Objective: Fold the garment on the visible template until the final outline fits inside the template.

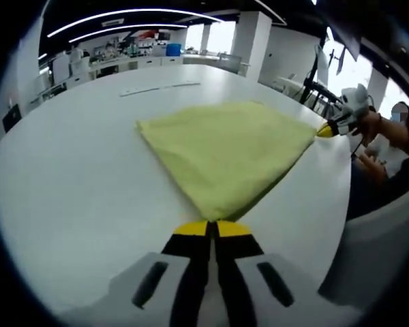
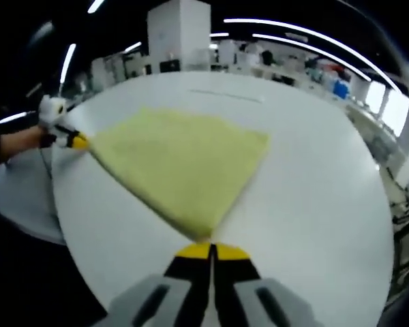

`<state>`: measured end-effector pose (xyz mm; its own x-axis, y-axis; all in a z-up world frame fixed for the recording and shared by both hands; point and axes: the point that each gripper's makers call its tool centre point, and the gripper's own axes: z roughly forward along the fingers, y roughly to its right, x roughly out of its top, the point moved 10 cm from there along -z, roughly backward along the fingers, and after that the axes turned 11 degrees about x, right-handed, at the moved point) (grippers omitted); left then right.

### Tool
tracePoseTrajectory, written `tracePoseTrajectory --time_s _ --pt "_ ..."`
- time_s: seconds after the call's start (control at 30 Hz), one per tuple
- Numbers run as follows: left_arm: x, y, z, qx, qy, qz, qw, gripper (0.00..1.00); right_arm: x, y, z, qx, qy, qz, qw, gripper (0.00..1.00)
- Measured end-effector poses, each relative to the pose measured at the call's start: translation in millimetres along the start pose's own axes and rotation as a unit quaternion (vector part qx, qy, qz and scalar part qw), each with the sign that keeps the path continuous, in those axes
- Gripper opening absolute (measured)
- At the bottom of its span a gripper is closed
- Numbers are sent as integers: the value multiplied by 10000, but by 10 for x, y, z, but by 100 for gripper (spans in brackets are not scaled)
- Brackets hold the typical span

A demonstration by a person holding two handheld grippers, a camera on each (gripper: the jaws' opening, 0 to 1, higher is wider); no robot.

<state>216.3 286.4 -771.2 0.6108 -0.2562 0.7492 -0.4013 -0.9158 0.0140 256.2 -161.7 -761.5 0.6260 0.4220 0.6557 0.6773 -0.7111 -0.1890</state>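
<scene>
left gripper (image 1: 212, 229): my jaws pinch one cloth corner
right gripper (image 2: 209, 248): clamps another corner
yellow cloth (image 1: 226, 151): soft, light, limp; hold corners
counter (image 1: 68, 170): white

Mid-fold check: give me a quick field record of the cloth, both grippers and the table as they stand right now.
cloth: yellow cloth, spread on the white table, two near corners pinched
left gripper: jaws closed on one cloth corner
right gripper: jaws closed on the other near corner; seen at the right of the left gripper view
template: no outline discernible on the table
far side: thin pale strip lying beyond the cloth
</scene>
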Motion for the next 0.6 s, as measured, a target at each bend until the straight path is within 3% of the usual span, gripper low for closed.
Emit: tracePoseTrajectory --time_s 0.07,0.27,0.47,0.6 --pt "-12 -16 1 18 20 -18 10000 3 20 -9 -19 35 62 132 9999 0" --pt "0 -17 -22 15 215 -132 9997 27 24 -6 -69 74 177 389 9991 0" --pt "50 10 -73 97 315 -67 9994 49 102 -62 -137 38 281 363 9989 31" --pt "92 -2 -108 252 446 -42 9987 70 182 -109 -186 100 379 319 9987 48"
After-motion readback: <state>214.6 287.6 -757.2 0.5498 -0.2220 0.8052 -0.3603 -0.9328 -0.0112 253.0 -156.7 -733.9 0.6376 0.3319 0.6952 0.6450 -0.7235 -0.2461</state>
